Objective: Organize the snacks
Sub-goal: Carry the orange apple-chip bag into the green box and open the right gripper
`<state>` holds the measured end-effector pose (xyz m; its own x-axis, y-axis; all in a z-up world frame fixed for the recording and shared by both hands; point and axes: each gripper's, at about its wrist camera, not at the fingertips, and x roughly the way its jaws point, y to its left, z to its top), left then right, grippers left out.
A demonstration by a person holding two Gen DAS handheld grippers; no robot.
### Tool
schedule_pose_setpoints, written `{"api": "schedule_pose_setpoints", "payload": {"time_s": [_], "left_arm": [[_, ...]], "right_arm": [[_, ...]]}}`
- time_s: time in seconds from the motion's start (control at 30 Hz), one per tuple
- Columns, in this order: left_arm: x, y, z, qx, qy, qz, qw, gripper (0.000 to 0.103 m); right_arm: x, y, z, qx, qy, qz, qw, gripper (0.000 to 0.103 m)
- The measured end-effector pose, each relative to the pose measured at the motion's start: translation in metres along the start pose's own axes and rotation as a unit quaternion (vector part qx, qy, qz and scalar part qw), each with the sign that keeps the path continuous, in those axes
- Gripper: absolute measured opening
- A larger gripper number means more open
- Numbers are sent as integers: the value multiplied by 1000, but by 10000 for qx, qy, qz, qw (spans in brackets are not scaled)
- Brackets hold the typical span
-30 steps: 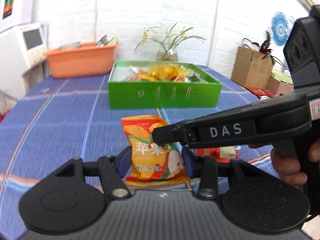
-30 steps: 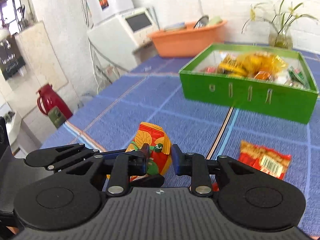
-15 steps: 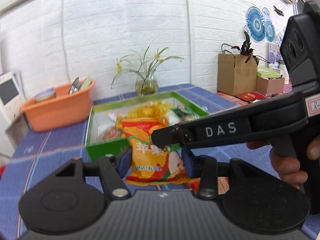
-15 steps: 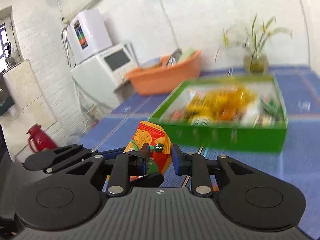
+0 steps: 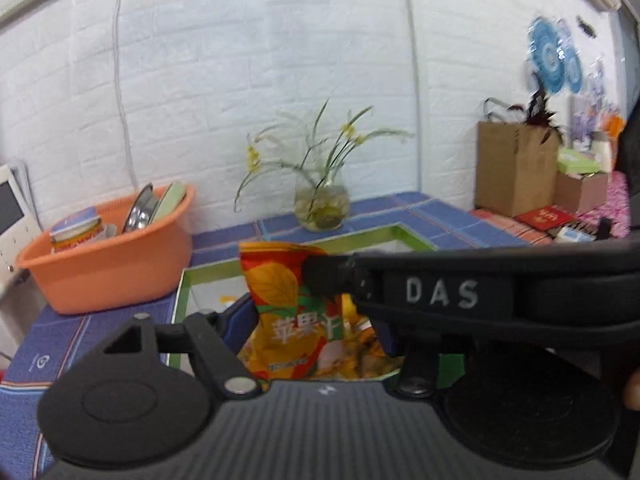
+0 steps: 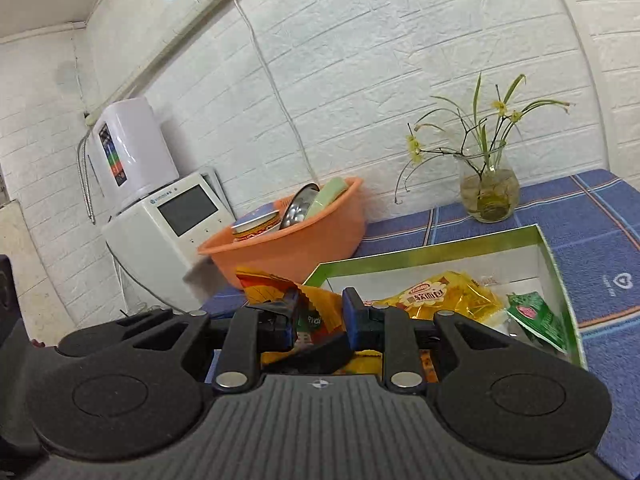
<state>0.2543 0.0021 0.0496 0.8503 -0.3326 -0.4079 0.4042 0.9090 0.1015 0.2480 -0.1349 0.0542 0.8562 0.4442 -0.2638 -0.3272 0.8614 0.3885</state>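
An orange apple-chip packet (image 5: 292,312) hangs upright between both grippers, just above the near part of the green snack box (image 5: 412,234). My left gripper (image 5: 312,328) is shut on its lower sides. My right gripper (image 6: 320,314) is shut on its crinkled top edge (image 6: 316,300); it crosses the left wrist view as a black bar marked DAS (image 5: 440,292). The box (image 6: 556,264) holds a yellow packet (image 6: 440,296), a green packet (image 6: 536,316) and other snacks.
An orange basin (image 5: 108,256) with dishes stands at the back left, also in the right wrist view (image 6: 296,248). A glass vase with flowers (image 5: 320,204) stands behind the box. A white appliance (image 6: 168,220) is left of the table; cardboard boxes (image 5: 516,172) at right.
Both grippers carried the packet up off the blue tablecloth and forward; the box was well ahead, now it lies right under the packet.
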Motion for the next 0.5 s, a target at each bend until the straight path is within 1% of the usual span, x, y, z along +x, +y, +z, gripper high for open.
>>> {"api": "schedule_pose_setpoints", "payload": {"time_s": [0.07, 0.13, 0.2, 0.23, 0.27, 0.3, 0.33, 0.4, 0.43, 0.5], "left_arm": [[17, 9, -4, -203, 115, 53, 9997, 49], [28, 19, -9, -502, 226, -38, 9985, 49], [36, 24, -11, -600, 384, -39, 9974, 49], [37, 25, -12, -600, 387, 49, 9974, 51], [37, 26, -13, -602, 387, 158, 9973, 54], [36, 27, -12, -611, 387, 259, 9970, 57], [34, 28, -12, -616, 357, 355, 9968, 65], [26, 28, -10, -519, 164, 554, 9970, 70], [21, 28, -9, -453, 77, 644, 9969, 74], [11, 25, -6, -353, -133, 854, 9956, 82]], "right_arm": [[7, -3, -1, 68, -58, -31, 10000, 41], [9, -5, -2, 46, -124, -34, 9999, 34], [9, -6, -2, -27, -167, -1, 9999, 34], [9, -7, -2, -32, -198, -6, 9998, 38], [7, -8, -2, 1, -242, -14, 9997, 43], [5, -9, -2, 68, -307, 12, 9995, 54], [1, -12, -2, 181, -398, 113, 9990, 59], [-9, -21, 0, 510, -612, 406, 9960, 103], [-16, -25, 2, 702, -754, 561, 9931, 103], [-29, -27, 9, 855, -834, 657, 9907, 103]]}}
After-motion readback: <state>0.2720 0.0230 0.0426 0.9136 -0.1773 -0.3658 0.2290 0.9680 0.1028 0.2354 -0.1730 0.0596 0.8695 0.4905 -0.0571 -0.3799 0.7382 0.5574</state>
